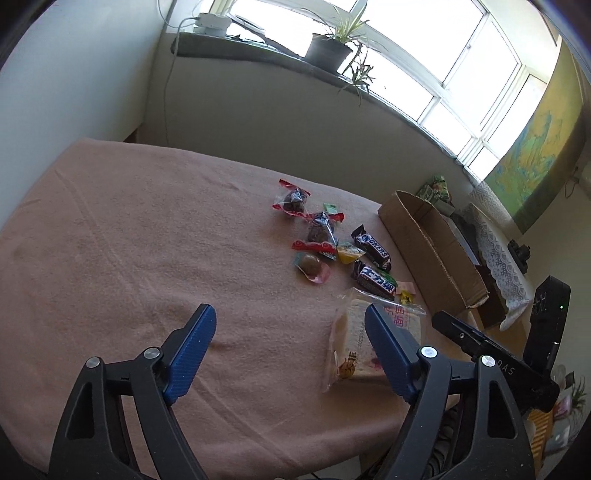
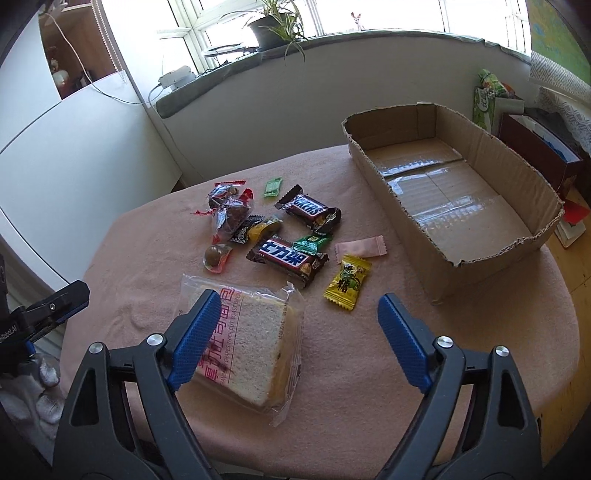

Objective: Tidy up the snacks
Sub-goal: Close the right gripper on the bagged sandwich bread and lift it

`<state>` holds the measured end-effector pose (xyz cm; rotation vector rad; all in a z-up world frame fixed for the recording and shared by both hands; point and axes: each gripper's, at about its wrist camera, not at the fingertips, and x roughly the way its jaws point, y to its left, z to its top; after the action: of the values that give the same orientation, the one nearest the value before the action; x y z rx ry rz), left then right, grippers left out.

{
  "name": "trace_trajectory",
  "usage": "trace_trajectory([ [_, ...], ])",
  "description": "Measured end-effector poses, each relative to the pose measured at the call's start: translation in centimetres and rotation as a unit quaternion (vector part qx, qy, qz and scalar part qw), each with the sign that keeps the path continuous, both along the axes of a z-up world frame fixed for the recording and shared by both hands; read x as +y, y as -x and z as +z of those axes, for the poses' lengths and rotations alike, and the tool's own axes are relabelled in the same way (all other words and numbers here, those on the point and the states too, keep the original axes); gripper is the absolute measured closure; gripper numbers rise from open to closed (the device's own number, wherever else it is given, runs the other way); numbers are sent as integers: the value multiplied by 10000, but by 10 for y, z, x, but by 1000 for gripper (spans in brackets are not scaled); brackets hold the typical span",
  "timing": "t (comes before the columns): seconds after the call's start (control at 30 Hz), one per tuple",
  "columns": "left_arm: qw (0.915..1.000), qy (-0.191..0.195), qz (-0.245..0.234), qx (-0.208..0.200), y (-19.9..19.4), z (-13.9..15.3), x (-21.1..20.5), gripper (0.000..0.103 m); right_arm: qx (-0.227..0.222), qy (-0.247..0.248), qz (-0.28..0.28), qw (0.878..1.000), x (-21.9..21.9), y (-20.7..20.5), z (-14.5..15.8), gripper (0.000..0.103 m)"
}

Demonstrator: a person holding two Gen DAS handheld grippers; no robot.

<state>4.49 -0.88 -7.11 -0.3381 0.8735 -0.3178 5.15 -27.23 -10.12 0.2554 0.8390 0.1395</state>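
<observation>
Both tongs, left [image 1: 290, 354] and right [image 2: 293, 338], are held open, empty. The clear-wrapped white bread slice [image 2: 245, 341], at the right tongs' 9 o'clock, should be gripped by its edges. The empty brown cardboard box [image 2: 476, 258] waits at 2 o'clock.

Wrapped snacks [image 2: 280, 236] scattered flat on cloth; cardboard box [image 2: 546, 206] beside, open-topped.

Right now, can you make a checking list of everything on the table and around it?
Surface: pink cloth on table.
Job's things: wrapped bread slice, two Snickers bars, small candies, all loose; cardboard box empty.
Clutter: nothing seen.
Grippers: left gripper open, right gripper open, neither holding anything.
Cables: white cord hanging from windowsill.
Surroundings: potted plant on sill, map on wall.
</observation>
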Motion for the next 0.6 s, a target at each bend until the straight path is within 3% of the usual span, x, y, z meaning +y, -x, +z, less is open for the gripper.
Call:
trace_trajectory([
  [0.07, 9996, 94, -185, 190, -3, -10, -8, 35, 174, -231, 125, 9995, 1, -2, -10, 21],
  [0.2, 9967, 339, -505, 543, -4, -27, -24, 41, 458, -513, 320, 9971, 5, -5, -27, 34],
  [0.6, 9904, 424, -1002, 849, -9, -42, -55, 48, 721, -879, 502, 9922, 7, -5, -39, 40],
])
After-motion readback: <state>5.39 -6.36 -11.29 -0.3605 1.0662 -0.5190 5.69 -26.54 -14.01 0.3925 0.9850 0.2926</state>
